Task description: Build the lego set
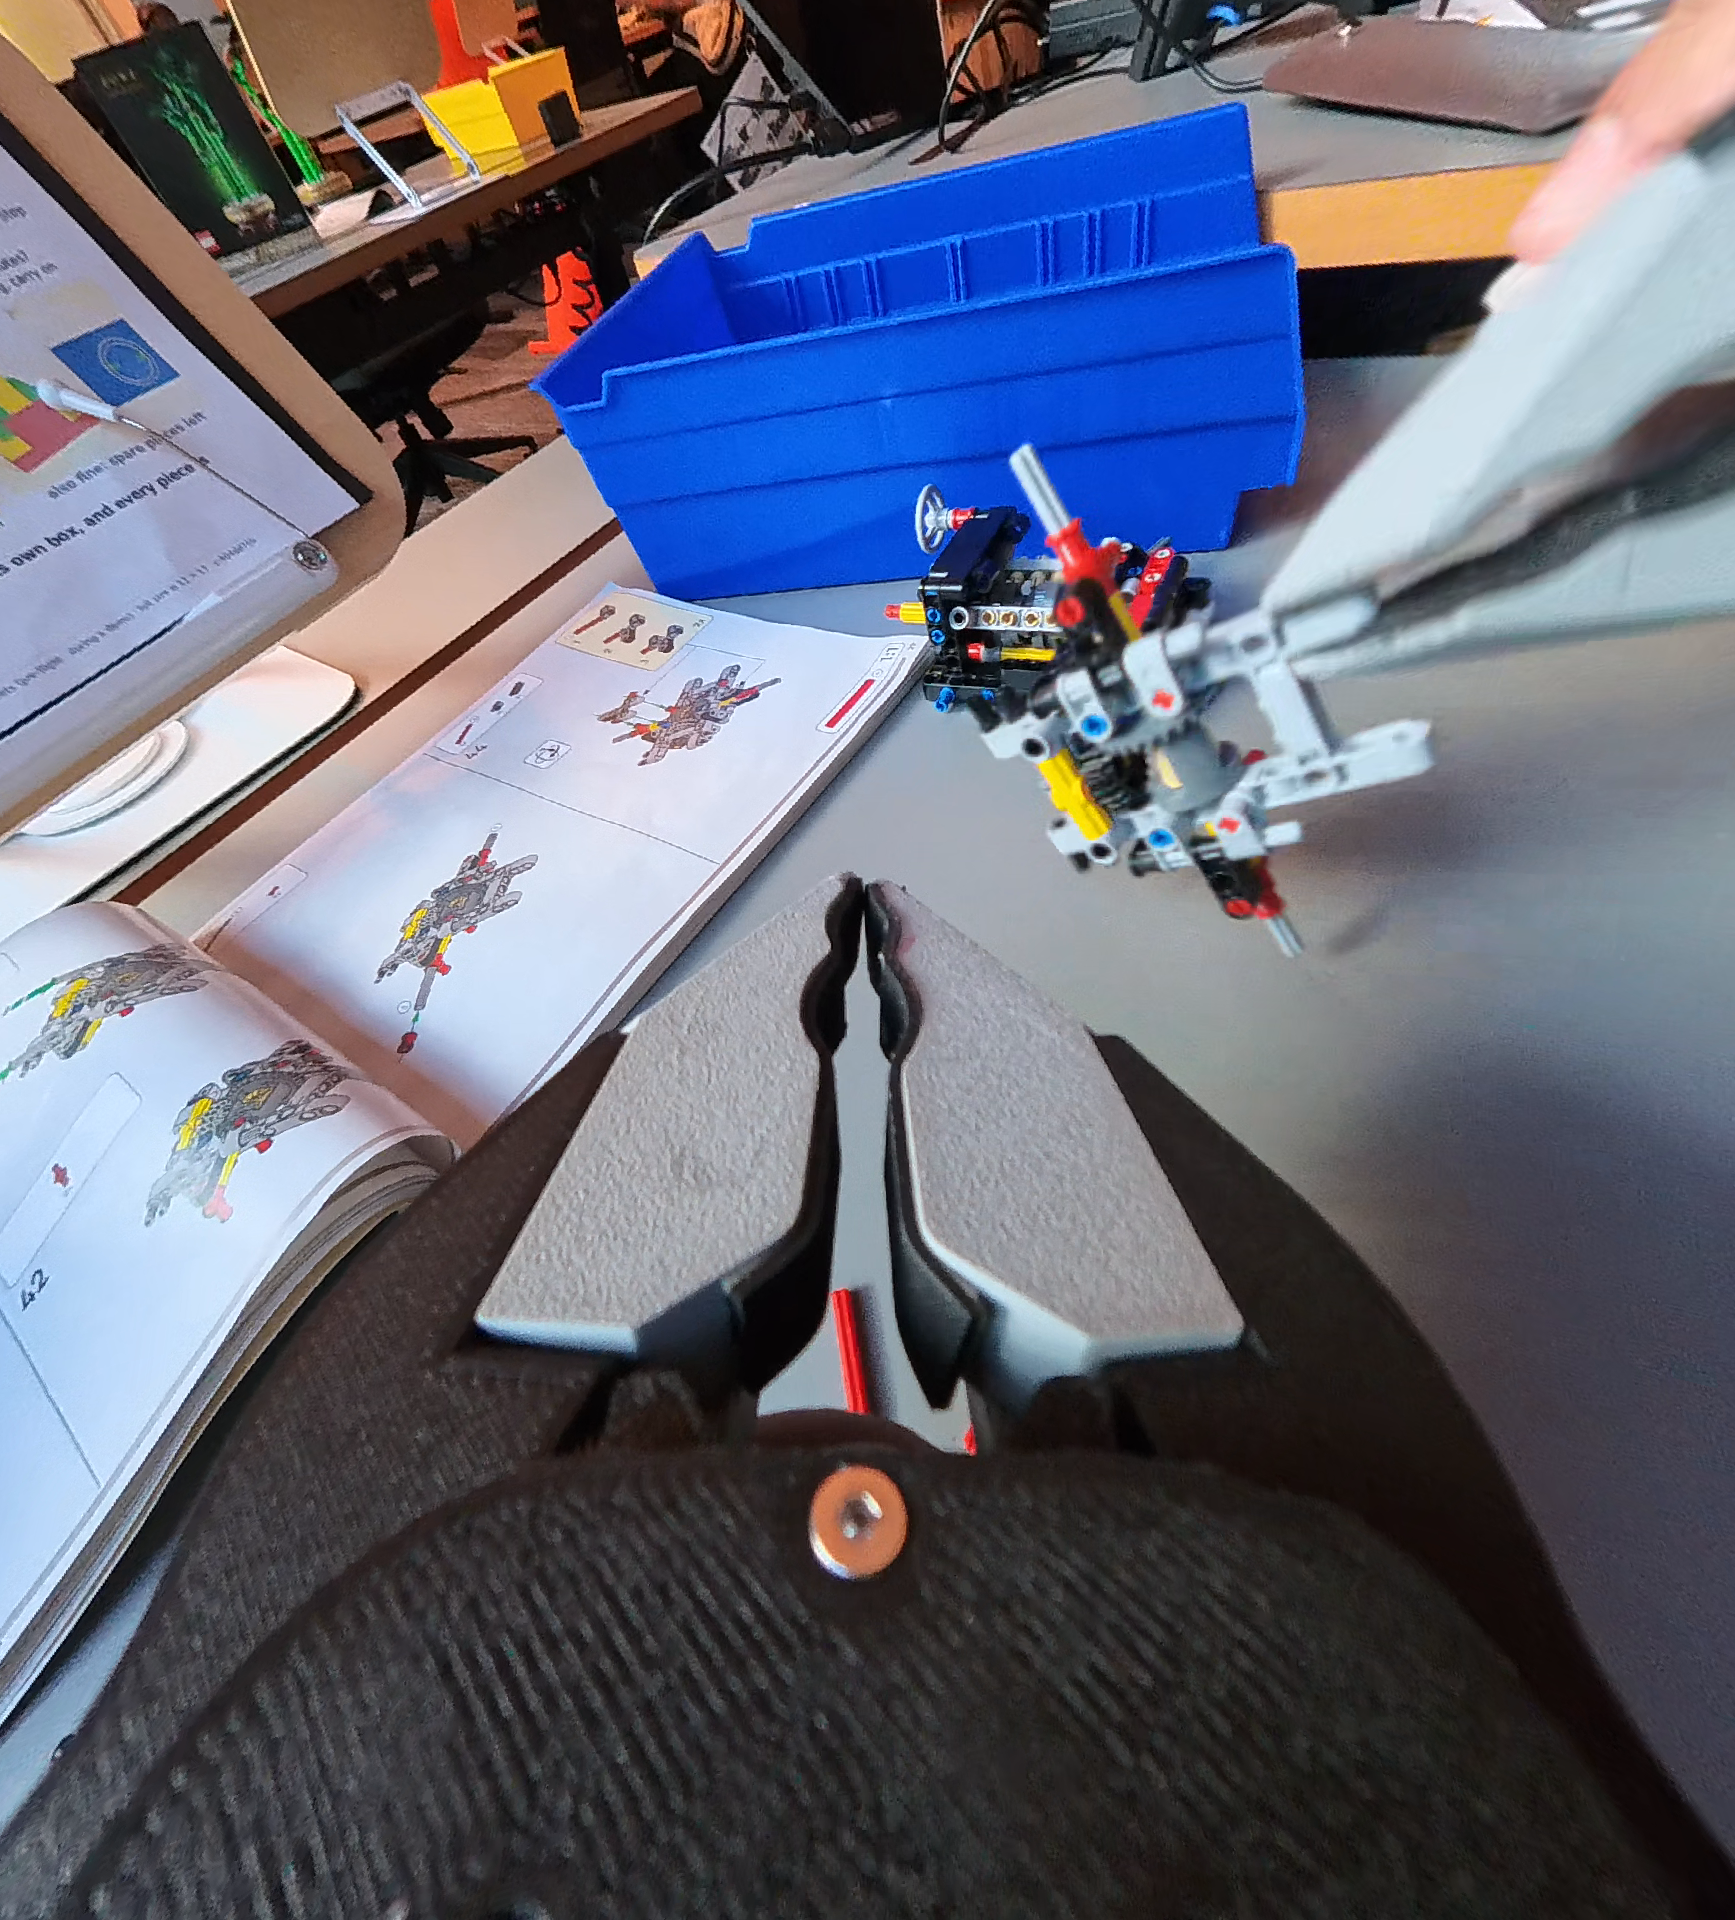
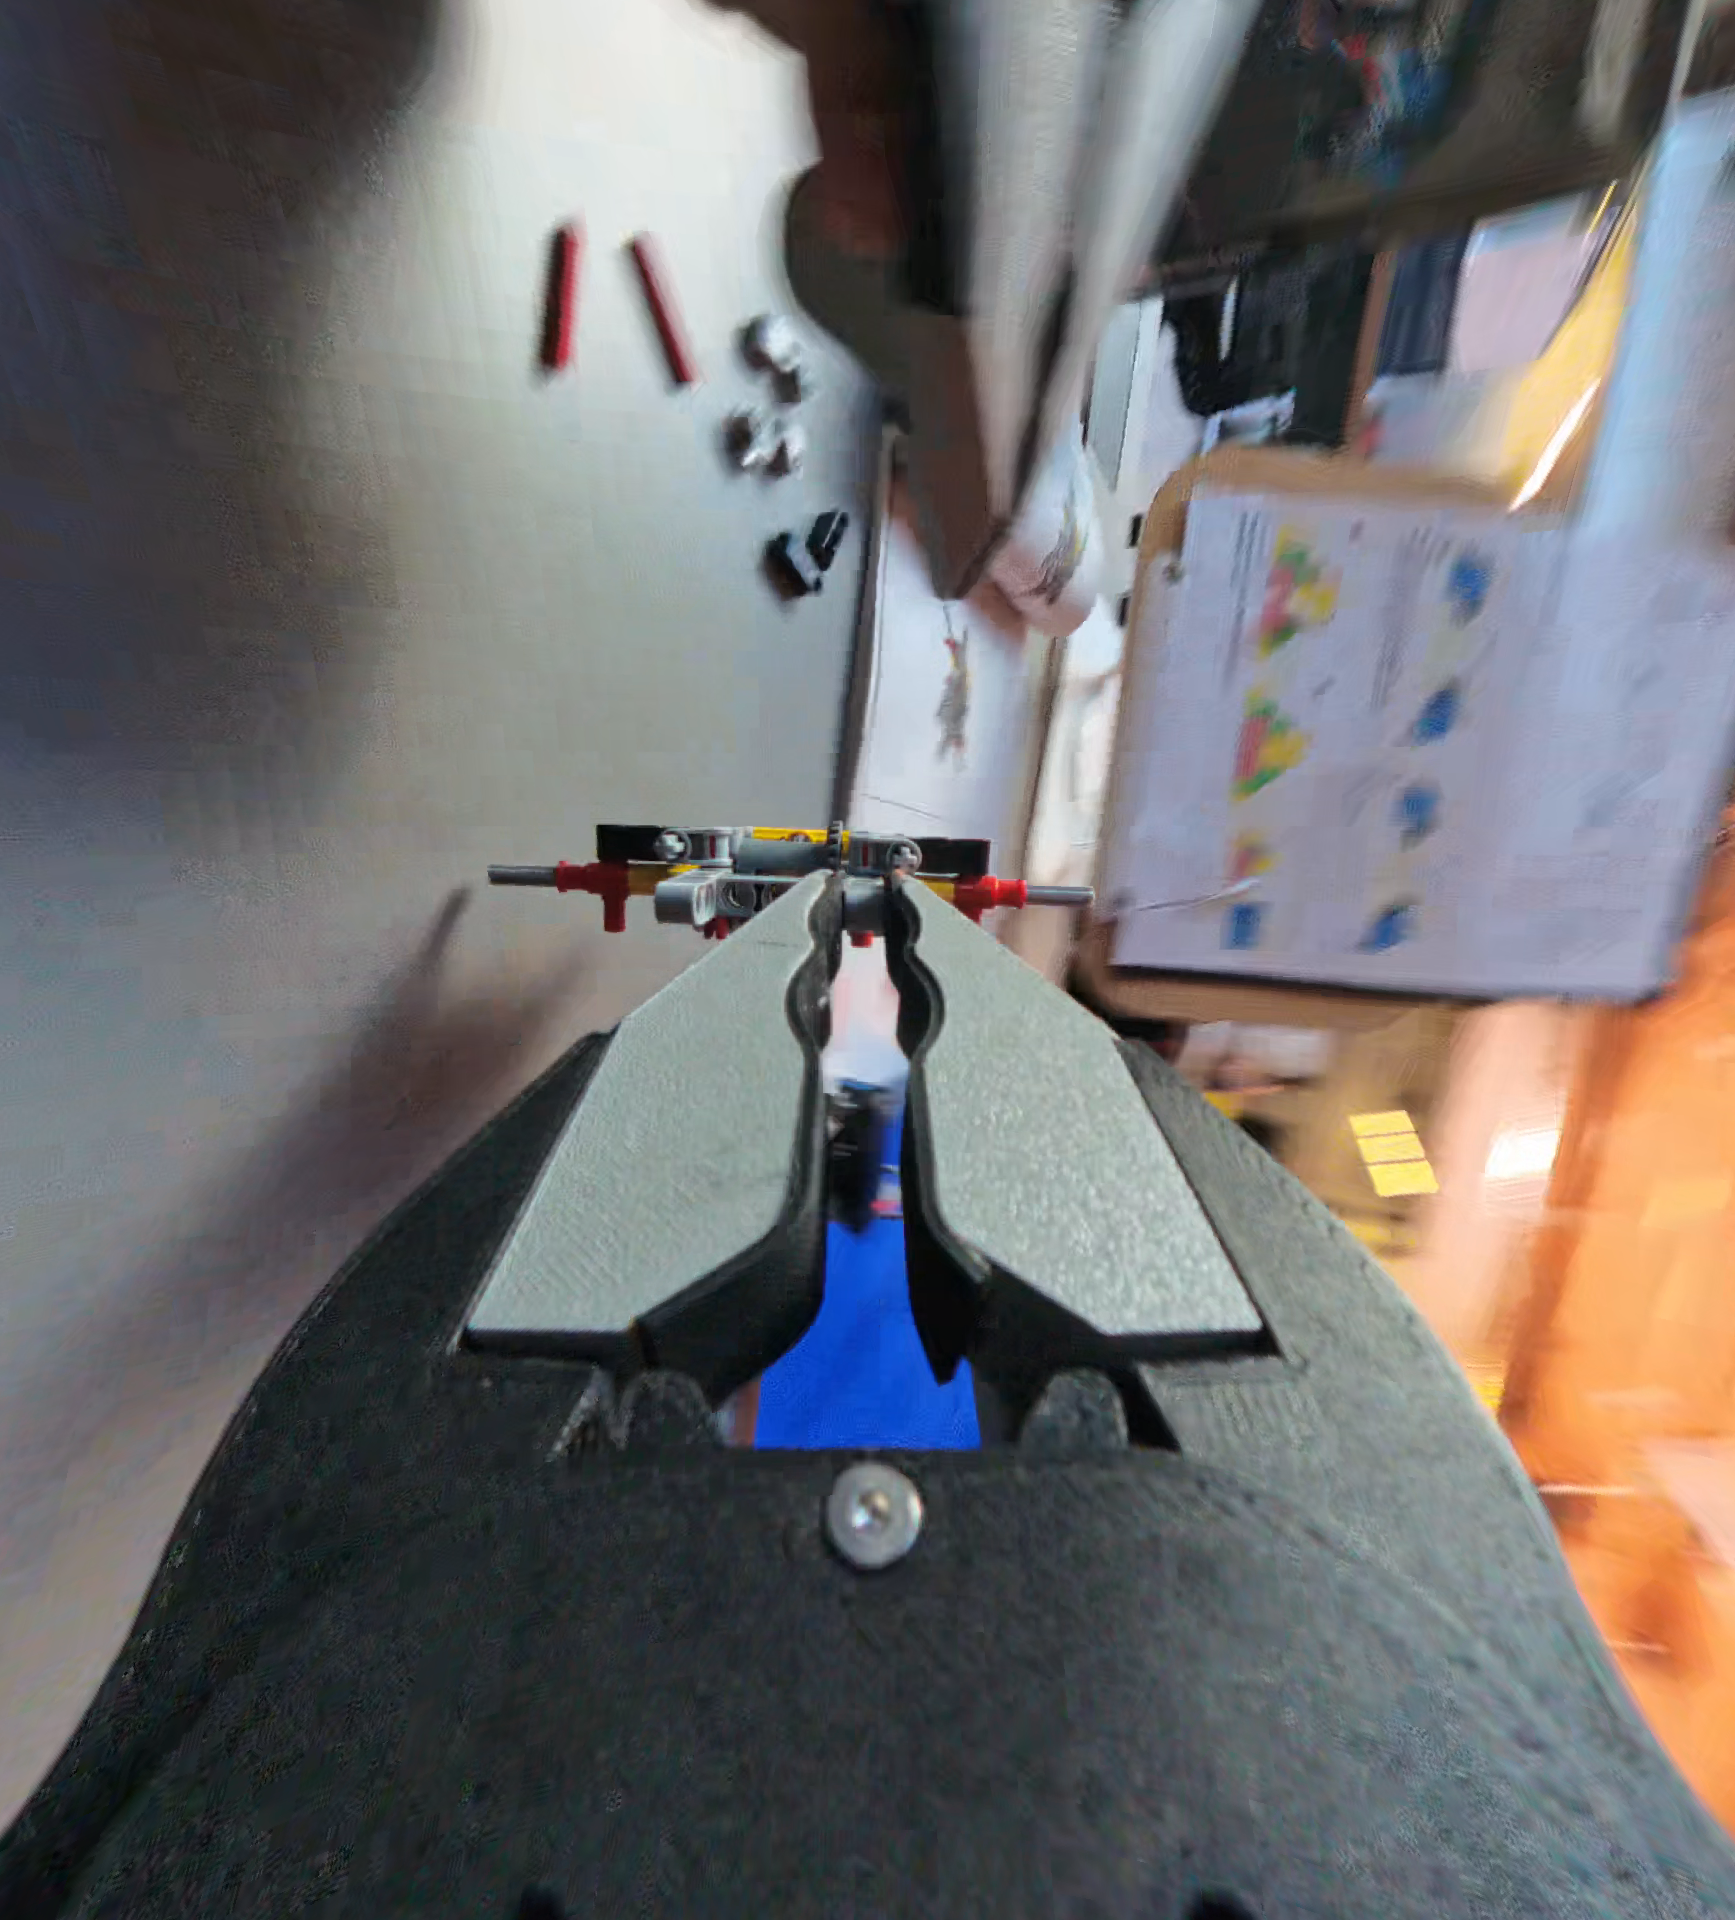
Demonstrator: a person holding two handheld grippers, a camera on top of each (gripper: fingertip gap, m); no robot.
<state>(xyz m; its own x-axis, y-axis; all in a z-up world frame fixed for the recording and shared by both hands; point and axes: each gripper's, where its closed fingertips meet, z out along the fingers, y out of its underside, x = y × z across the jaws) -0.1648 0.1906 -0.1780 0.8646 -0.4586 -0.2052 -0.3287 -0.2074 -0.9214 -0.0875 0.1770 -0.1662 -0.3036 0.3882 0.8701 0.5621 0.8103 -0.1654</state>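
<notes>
My right gripper (image 2: 861,902) is shut on a grey beam of a grey, yellow, red and black brick assembly (image 2: 790,873) and holds it in the air above the grey table (image 2: 219,727). The left wrist view shows the same assembly (image 1: 1164,748) gripped by the right gripper's fingers (image 1: 1289,608), lifted over the table. My left gripper (image 1: 863,894) is shut with nothing between its tips, low over the table beside the open instruction booklet (image 1: 489,831). A second small black brick assembly (image 1: 988,603) stands on the table in front of a blue bin (image 1: 946,416).
Two red axles (image 2: 614,301), small grey parts (image 2: 764,405) and a black part (image 2: 806,551) lie on the table. A red axle (image 1: 850,1351) lies under my left gripper. A board with printed sheets (image 1: 63,343) stands at the left. A hand (image 1: 1652,114) holds the right gripper. About 9 cm separates my left fingertips from my right. Between my left fingertips and the red axle (image 1: 850,1351) there is roughly 10 cm.
</notes>
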